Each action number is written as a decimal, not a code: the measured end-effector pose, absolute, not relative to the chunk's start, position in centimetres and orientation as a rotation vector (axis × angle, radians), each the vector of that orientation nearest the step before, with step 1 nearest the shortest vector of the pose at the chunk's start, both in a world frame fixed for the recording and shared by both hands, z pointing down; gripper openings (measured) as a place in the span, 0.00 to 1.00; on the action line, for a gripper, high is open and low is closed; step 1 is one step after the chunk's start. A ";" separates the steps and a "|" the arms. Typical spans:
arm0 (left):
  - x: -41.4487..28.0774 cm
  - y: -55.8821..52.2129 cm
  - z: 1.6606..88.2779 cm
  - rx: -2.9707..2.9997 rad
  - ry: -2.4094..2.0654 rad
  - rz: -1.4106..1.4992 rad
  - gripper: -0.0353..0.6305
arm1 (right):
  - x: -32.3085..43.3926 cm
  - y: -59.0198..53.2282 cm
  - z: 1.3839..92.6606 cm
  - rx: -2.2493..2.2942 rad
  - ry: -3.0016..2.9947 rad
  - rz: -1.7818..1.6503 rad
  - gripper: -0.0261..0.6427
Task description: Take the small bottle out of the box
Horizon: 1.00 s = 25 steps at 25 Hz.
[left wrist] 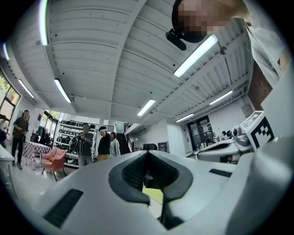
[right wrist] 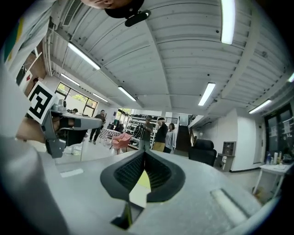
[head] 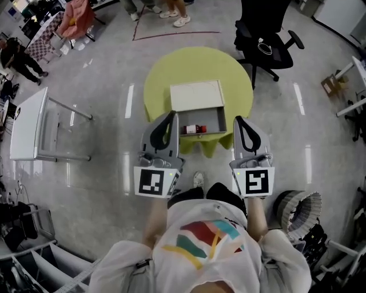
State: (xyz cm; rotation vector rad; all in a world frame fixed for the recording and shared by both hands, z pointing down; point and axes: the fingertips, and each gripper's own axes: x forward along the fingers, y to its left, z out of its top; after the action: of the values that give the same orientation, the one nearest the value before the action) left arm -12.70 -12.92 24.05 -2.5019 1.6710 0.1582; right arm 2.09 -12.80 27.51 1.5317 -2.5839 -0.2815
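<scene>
A white box [head: 220,117] stands open on a round yellow-green table [head: 157,74], its lid [head: 197,94] lying flat behind the open tray. Inside the tray a small bottle [head: 193,129] with red on it lies on its side. My left gripper [head: 170,115] is held just left of the tray's front corner, jaws shut and empty. To the right of the tray, my right gripper [head: 238,120] is also shut with nothing in it. Both gripper views point up toward the ceiling: the left gripper [left wrist: 148,153] and right gripper [right wrist: 144,153] show their tips meeting, and the bottle is hidden there.
A black office chair [head: 266,40] stands behind the table at the right. A white side table [head: 31,123] is at the left and a wire basket [head: 300,212] at the lower right. People [left wrist: 98,144] stand far off near a pink chair [head: 77,17].
</scene>
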 end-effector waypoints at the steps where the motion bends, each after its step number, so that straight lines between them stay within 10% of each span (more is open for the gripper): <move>1: -12.7 -13.5 24.0 -2.502 1.673 0.159 0.08 | 2.2 -13.4 27.6 1.526 -2.570 -0.285 0.04; 25: -10.9 -19.2 25.0 -2.450 1.707 -0.010 0.08 | 2.7 -19.7 28.1 1.372 -2.724 -0.193 0.05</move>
State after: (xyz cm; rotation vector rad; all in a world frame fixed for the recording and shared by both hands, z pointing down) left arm -10.92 -19.16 25.04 -2.4497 1.7066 -0.0096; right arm 2.73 -19.72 28.10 1.3716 -2.7242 -0.1926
